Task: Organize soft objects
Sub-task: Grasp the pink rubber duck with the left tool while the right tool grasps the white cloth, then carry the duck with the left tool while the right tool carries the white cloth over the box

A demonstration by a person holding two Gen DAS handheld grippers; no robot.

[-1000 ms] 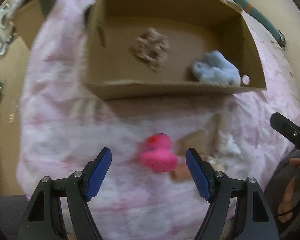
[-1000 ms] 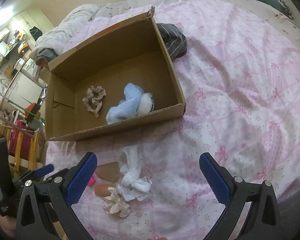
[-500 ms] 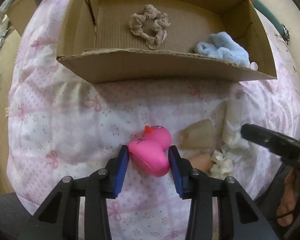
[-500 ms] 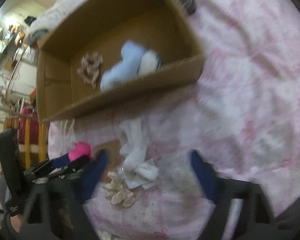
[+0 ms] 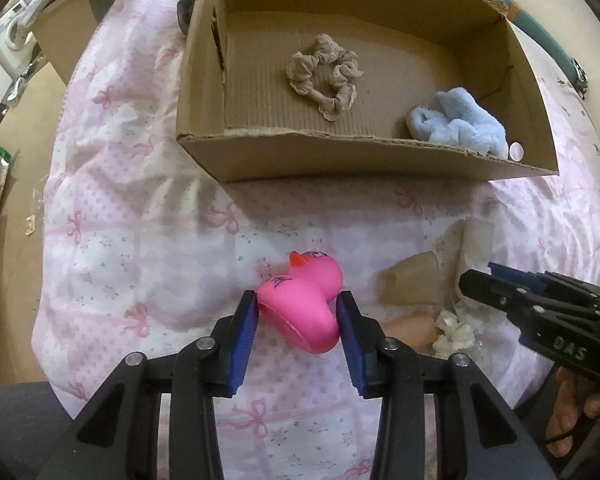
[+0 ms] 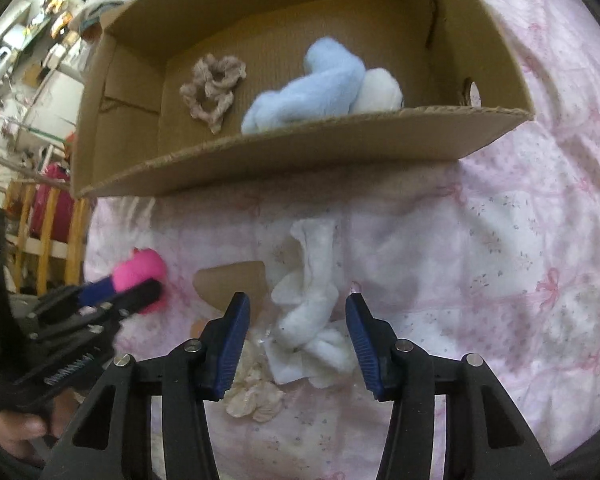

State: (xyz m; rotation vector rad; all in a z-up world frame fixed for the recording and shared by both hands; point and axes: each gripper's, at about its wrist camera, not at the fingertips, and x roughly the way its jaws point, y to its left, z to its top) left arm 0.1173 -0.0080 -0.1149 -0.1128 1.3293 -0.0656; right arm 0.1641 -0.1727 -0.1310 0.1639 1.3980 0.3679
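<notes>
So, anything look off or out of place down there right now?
Only the pink rubber duck: it lies tipped on its side on the quilt, clamped in the left gripper. The cardboard box looks intact; nothing is spilled.

Bed (image 5: 112, 208) spread with a pink-and-white quilt printed with bows, beige floor (image 5: 28, 152) along its left side, white appliance (image 5: 10, 36) at far left, wooden rail frame (image 6: 44, 216) and cluttered white shelves (image 6: 28, 40) beyond, pale wall (image 5: 580, 12) far right
</notes>
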